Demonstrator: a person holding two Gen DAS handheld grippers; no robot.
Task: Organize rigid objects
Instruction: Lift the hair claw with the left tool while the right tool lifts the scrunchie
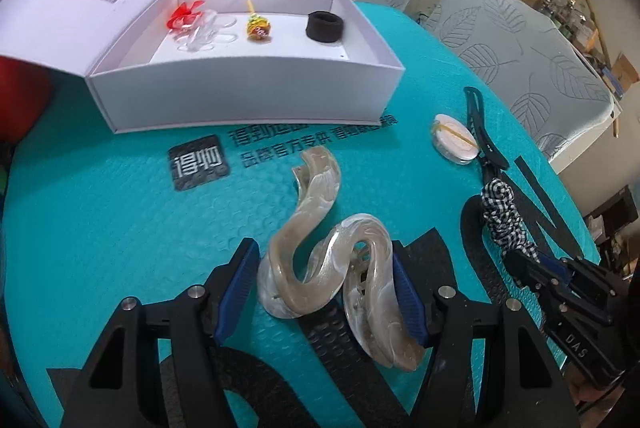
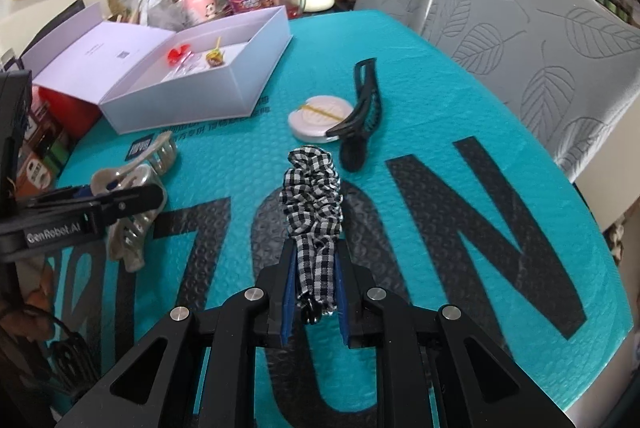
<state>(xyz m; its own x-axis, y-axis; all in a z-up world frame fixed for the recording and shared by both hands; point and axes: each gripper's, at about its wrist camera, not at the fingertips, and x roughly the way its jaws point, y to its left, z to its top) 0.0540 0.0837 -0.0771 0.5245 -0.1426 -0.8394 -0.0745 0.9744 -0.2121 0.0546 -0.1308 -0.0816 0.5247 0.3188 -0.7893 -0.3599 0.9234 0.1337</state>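
Black hair tie [image 1: 324, 26] unseen behind box wall [image 2: 188, 96] in right view; mat print [image 1: 308, 142] blurred.

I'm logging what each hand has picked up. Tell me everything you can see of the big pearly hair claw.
The pearly hair claw is a large, wavy, S-curved clip of glossy, marbled beige-white plastic, semi-translucent at its edges. Its curved teeth show in the right wrist view. It sits between the blue pads of the left gripper, whose jaws close on its sides, just above or on the teal mat; which one is unclear. It is outside the white box, and no other item touches it.
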